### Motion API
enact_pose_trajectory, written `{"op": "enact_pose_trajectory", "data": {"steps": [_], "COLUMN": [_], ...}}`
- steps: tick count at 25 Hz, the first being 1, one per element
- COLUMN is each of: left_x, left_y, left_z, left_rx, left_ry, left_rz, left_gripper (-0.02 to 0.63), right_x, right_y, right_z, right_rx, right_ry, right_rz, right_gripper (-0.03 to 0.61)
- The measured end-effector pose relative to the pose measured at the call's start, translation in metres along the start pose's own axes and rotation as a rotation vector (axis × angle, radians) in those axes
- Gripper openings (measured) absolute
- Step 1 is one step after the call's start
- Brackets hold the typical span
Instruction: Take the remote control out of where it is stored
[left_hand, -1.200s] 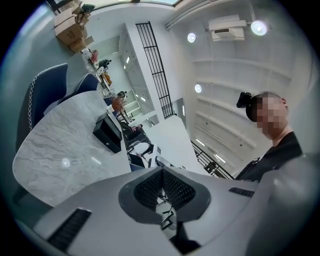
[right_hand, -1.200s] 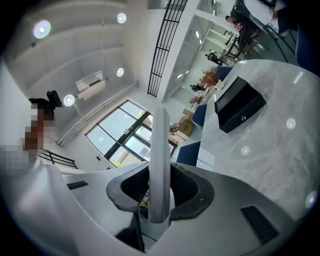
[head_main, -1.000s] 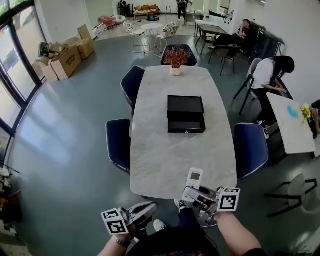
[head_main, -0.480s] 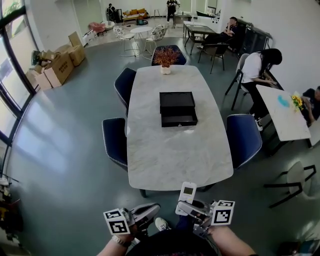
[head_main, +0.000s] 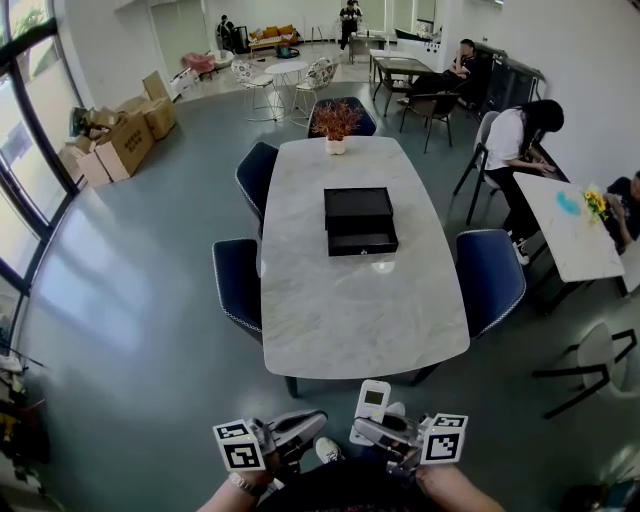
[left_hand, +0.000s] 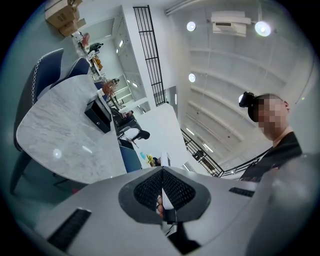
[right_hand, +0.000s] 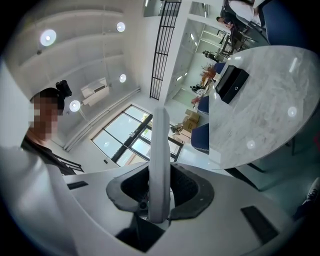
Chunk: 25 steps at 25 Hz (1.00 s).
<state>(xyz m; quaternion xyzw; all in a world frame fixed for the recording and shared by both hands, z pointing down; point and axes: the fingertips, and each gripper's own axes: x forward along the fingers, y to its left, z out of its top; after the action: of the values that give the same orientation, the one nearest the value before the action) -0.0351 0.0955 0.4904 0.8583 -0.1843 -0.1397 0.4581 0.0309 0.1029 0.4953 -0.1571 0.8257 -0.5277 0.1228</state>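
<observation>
My right gripper (head_main: 368, 430) is shut on the white remote control (head_main: 373, 400) and holds it over the floor, short of the marble table's (head_main: 330, 330) near edge. In the right gripper view the remote (right_hand: 160, 150) stands edge-on between the pads, which press on both its sides. The black drawer box (head_main: 360, 220) sits in the middle of the table, its drawer front facing me. Low at the left, my left gripper (head_main: 312, 422) points toward the table. Its jaws meet with nothing between them in the left gripper view (left_hand: 162, 195).
Dark blue chairs (head_main: 238, 285) (head_main: 492, 278) stand at the table's sides. A potted plant (head_main: 336, 122) is at its far end. A person bends over a white side table (head_main: 575, 235) at the right. Cardboard boxes (head_main: 120, 140) lie at the far left.
The remote and both grippers have drawn back from the table: the remote lay over its near edge before and now hangs over the floor in front of it.
</observation>
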Motion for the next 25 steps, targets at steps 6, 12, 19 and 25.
{"op": "enact_pose_trajectory", "data": {"steps": [6,12,19,25], "left_x": [0.004,0.005,-0.001,-0.004], "left_y": [-0.002,-0.002,-0.002,-0.003], "left_z": [-0.005,-0.005,-0.007,-0.008], "left_rx": [0.003,0.008,0.002,-0.006], "left_ry": [0.002,0.003,-0.003,-0.028], "left_rz": [-0.005,-0.006,-0.006,-0.004], "left_gripper": [0.005,0.006,0.005,0.005], "right_x": [-0.003,-0.005,-0.002,0.000], "right_y": [0.001,0.002,0.005,0.007], "right_z": [-0.009,-0.010,-0.016,-0.018], "right_rx": [0.014,0.024,0.034,0.032], "right_ry": [0.008,-0.001,-0.003,0.019], "right_rz": [0.018,0.024,0.029,0.038], "right_gripper": [0.112,0.112,0.112,0.112]}}
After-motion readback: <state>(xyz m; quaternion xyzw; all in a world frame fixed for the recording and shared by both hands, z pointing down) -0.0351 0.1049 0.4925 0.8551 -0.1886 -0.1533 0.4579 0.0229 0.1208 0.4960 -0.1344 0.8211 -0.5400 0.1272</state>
